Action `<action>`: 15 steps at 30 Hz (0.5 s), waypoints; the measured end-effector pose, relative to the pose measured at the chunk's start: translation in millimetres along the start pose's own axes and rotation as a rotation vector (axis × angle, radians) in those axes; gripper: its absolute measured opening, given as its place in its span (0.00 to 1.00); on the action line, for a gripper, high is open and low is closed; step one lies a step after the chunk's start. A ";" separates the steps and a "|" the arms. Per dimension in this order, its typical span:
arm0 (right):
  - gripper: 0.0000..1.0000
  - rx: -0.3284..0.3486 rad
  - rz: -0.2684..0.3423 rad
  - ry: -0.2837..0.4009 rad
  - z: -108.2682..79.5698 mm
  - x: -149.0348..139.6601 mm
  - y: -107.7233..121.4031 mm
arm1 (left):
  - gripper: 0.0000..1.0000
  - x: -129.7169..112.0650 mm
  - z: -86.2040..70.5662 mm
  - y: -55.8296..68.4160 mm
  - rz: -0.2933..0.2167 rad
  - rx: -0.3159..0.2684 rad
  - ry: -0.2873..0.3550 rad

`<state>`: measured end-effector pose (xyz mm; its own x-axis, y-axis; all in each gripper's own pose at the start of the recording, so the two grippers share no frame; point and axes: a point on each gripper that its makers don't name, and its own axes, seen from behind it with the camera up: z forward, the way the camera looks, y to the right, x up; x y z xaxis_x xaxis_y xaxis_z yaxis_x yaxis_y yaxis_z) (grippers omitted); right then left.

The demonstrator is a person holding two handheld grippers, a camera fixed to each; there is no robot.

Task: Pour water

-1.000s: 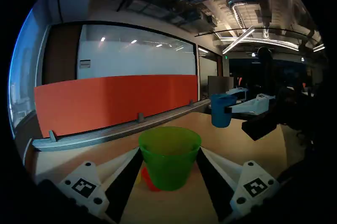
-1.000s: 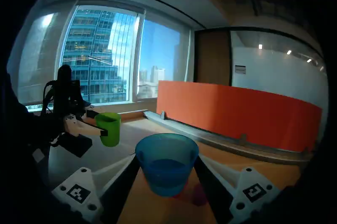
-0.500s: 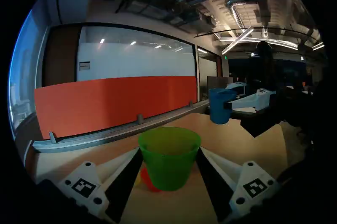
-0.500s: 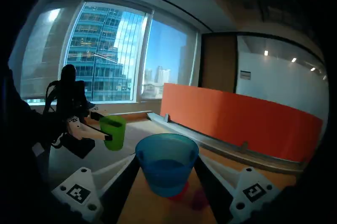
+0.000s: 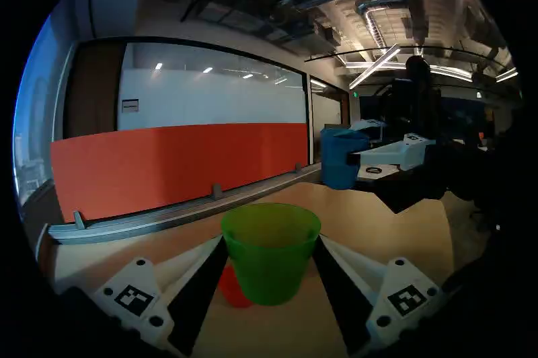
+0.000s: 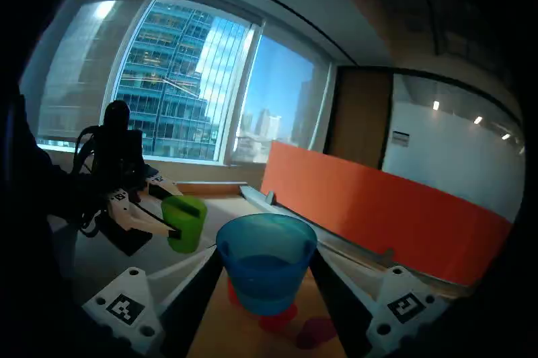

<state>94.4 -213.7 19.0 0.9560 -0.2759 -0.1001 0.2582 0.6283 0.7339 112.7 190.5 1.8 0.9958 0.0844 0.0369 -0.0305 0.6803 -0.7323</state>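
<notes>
The left gripper is clamped on the green cup, one finger pressing each side. The cup is upright above the counter. The right gripper grips the blue cup the same way, also upright, off to the right of the green cup and well apart from it.

The step in hand looks like the approach before pouring. To do it well, bring the blue cup's rim over the green cup's mouth before tipping. Then tilt slowly, holding the green cup level and steady.

Through its translucent wall the blue cup shows water, somewhere under half full. The green cup looks empty, though its bottom is hard to make out. A red piece lies on the counter below the green cup.
</notes>
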 end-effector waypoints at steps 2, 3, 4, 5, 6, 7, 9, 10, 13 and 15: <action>0.89 0.001 -0.023 -0.001 0.6 2.9 0.2 | 0.85 -0.5 0.1 1.3 0.000 -0.002 -0.001; 0.89 0.001 -0.034 -0.001 0.9 4.5 0.3 | 0.85 -0.7 0.1 2.0 0.000 -0.004 -0.001; 0.89 0.001 -0.048 0.000 1.1 6.4 0.2 | 0.85 -0.9 0.2 2.9 0.000 -0.006 -0.001; 0.89 0.000 -0.060 0.001 1.4 8.2 0.2 | 0.85 -1.1 0.2 3.8 0.000 -0.008 -0.001; 0.89 0.001 -0.072 0.002 1.7 10.1 0.1 | 0.85 -1.1 0.4 4.7 -0.001 -0.010 0.000; 0.89 0.001 -0.084 0.003 2.1 12.4 -0.1 | 0.85 -1.0 0.7 5.9 -0.002 -0.012 0.001; 0.89 0.003 -0.106 0.005 2.8 16.5 -0.5 | 0.85 -0.7 1.2 8.0 -0.004 -0.016 0.002; 0.89 0.003 -0.116 0.007 3.4 18.9 -0.7 | 0.85 -0.3 1.3 9.2 -0.004 -0.018 0.003; 0.89 0.005 -0.145 0.011 4.8 25.2 -1.3 | 0.85 0.3 1.4 12.4 -0.004 -0.024 0.005; 0.89 0.007 -0.163 0.012 5.7 28.9 -1.8 | 0.85 0.5 1.4 14.6 -0.004 -0.028 0.006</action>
<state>120.8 -226.9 18.6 0.9032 -0.3646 -0.2263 0.4089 0.5712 0.7117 112.7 201.5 -7.9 0.9964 0.0772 0.0363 -0.0238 0.6604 -0.7506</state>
